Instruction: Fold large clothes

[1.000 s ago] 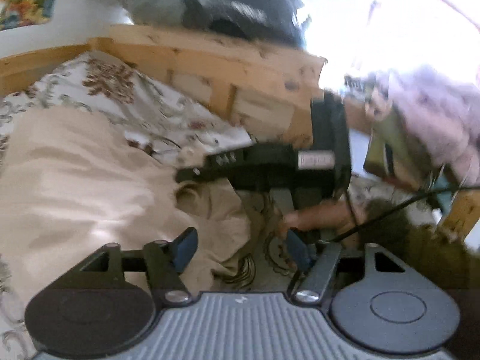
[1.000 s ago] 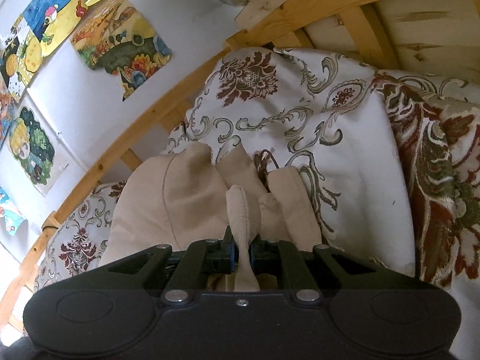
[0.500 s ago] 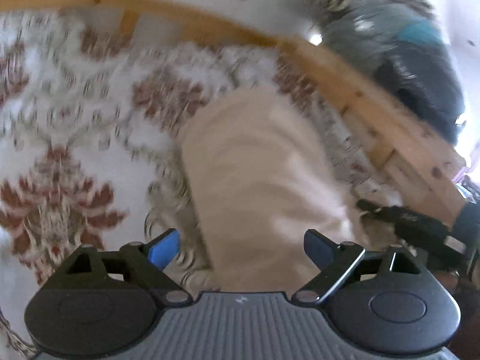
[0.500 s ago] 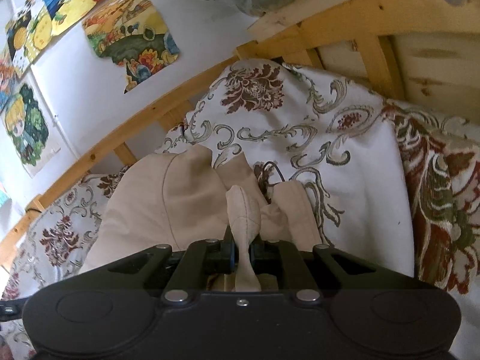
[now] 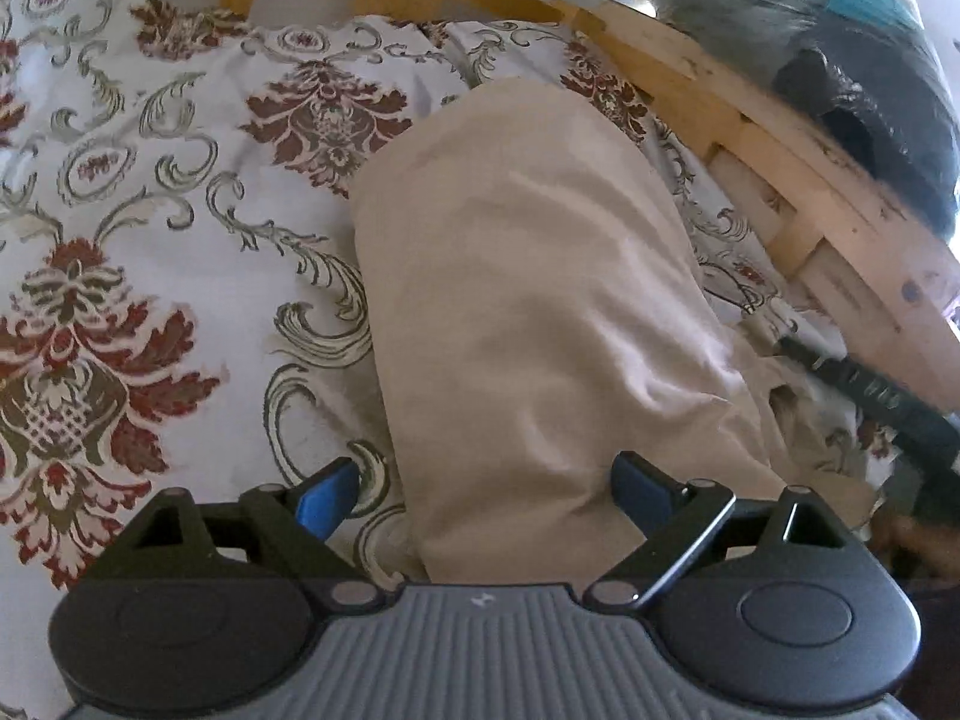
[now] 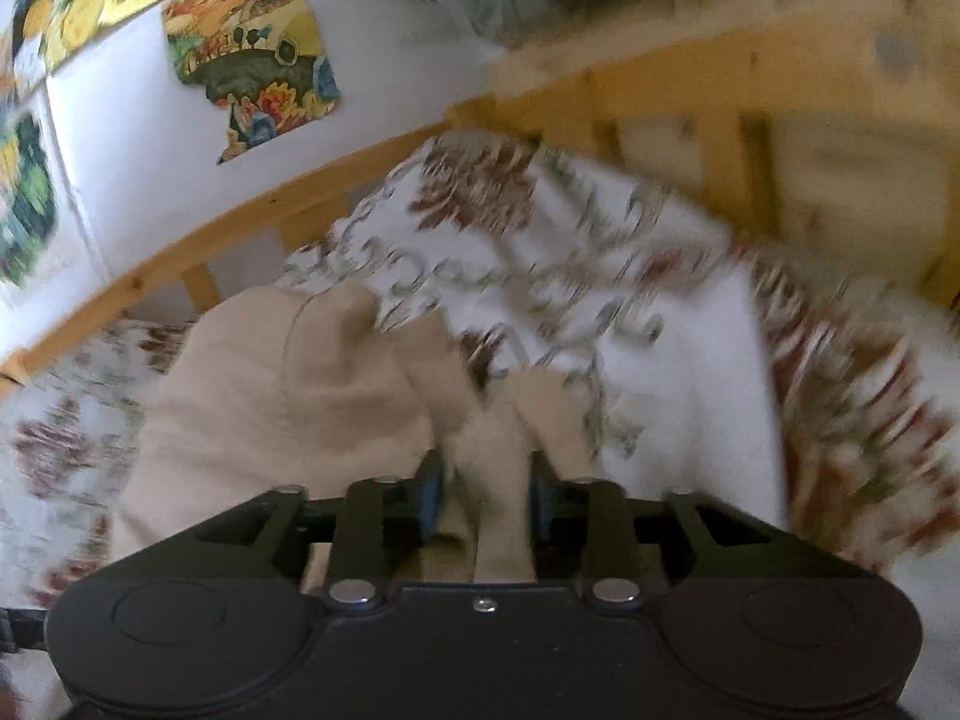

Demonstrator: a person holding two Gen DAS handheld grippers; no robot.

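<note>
**Letting go of the fold**

Your right tool [image 6: 485,501] is opening, a bunched ridge of the beige cotton garment [image 5: 540,312] between its pads but no longer pinched. Your left tool [image 5: 486,489] hangs spread wide over the garment's near end, gripping nothing. The garment lies lengthwise on the floral-patterned bedspread [image 5: 150,240]. Next, I'd judge, you need a fresh grip for another fold.

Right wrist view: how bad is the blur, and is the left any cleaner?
Right wrist view: motion smear across the bedspread and bed frame; only the right gripper, jaws opening around the beige cloth, stays crisp. Left wrist view: sharp bedspread print and beige cloth, strong fisheye bending of the frame, blown-out glare at the far right edge.
</note>
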